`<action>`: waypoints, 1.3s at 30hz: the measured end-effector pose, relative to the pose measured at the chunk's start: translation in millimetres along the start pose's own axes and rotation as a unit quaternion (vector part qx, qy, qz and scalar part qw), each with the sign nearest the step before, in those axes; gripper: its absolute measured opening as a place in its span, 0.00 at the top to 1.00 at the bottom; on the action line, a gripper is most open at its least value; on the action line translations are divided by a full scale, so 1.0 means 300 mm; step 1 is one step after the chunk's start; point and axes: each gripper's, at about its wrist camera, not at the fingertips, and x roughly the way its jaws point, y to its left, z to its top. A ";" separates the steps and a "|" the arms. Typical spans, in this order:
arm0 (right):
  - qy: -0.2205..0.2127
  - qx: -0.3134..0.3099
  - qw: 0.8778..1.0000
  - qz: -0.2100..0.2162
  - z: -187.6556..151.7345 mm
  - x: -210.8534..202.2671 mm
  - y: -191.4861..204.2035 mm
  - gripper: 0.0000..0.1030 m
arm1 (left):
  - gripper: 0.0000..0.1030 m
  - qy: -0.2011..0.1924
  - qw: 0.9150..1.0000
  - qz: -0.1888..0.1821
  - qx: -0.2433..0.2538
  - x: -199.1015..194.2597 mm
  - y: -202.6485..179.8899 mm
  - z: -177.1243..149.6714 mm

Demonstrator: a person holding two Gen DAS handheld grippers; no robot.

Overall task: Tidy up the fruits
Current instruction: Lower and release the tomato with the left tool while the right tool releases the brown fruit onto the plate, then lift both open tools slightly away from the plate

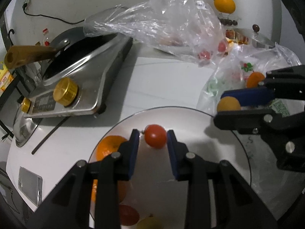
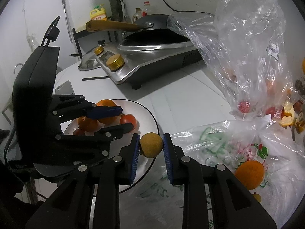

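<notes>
My left gripper (image 1: 153,139) hovers over the white plate (image 1: 209,131) with a red cherry tomato (image 1: 155,139) between its blue pads; the tomato touches the right pad, with a small gap at the left. My right gripper (image 2: 150,147) is shut on a small yellow-orange fruit (image 2: 151,145) at the plate's rim (image 2: 152,118); it also shows in the left wrist view (image 1: 228,104). The plate holds oranges (image 2: 106,112), and tomatoes (image 2: 128,120). An orange (image 2: 249,174) lies on the printed plastic bag (image 2: 228,148).
An induction cooker (image 1: 85,76) with a black pan (image 2: 150,26) stands behind the plate. A clear plastic bag (image 2: 247,53) with red fruit stands at the right. A phone (image 1: 30,185) lies near the counter edge. An orange (image 1: 224,3) and peels sit far back.
</notes>
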 end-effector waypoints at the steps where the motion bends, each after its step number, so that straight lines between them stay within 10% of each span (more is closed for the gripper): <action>1: 0.000 0.001 1.000 0.000 -0.001 0.000 0.000 0.74 | 0.70 0.000 1.000 0.000 0.000 -0.001 -0.002 -0.001; 18: 0.023 -0.041 0.999 -0.010 0.041 0.070 0.095 0.74 | 0.67 -0.079 0.994 0.000 -0.081 -0.226 0.141 -0.085; 39: 0.066 -0.076 0.993 -0.068 0.073 0.228 0.172 0.74 | 0.66 -0.083 0.982 0.039 -0.163 -0.229 0.358 -0.246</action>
